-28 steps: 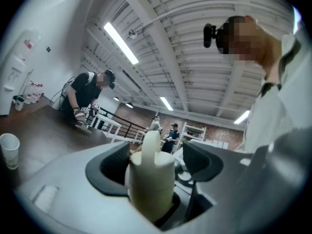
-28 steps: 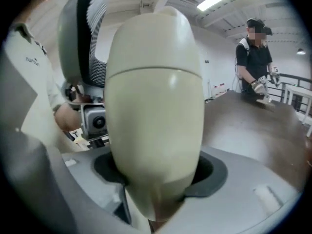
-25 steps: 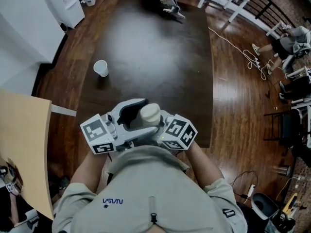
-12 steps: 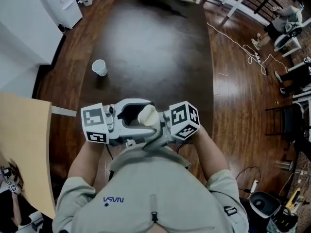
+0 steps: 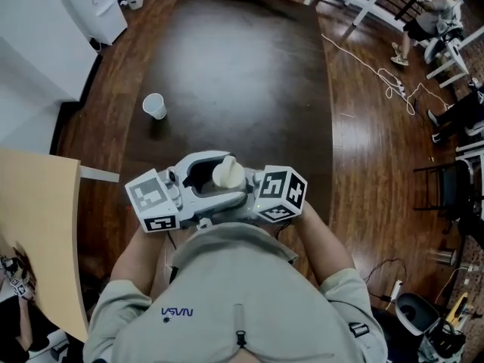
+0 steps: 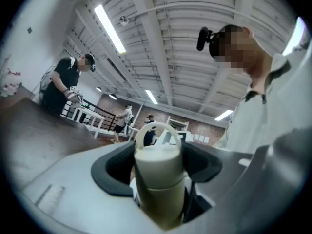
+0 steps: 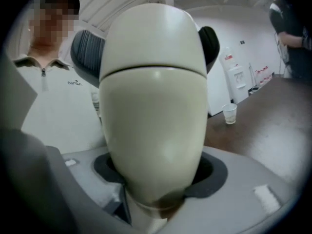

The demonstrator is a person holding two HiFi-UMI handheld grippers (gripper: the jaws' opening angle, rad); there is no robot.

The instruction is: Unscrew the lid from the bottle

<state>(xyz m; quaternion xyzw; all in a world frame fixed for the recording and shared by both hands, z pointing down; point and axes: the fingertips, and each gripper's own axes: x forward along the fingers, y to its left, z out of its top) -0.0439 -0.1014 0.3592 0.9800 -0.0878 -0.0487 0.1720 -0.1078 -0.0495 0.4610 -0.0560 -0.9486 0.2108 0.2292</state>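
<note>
A cream bottle is held upright close to the person's chest, above the near edge of the dark table. My right gripper is shut on the bottle's lower body. From the other side, my left gripper has its dark pads against the lid, which carries a loop handle. Its jaws have just been closing with the lid between them. In the head view both marker cubes flank the bottle, left gripper and right gripper.
A white paper cup stands on the table's left side. A beige tabletop lies at the left, a white cabinet at the far left. A cable and chairs are on the floor to the right.
Both grippers and the bottle shifted slightly in front of the chest. The right gripper's cube tipped and the bottle's top swung a little. People at the table's far end have left the view.
</note>
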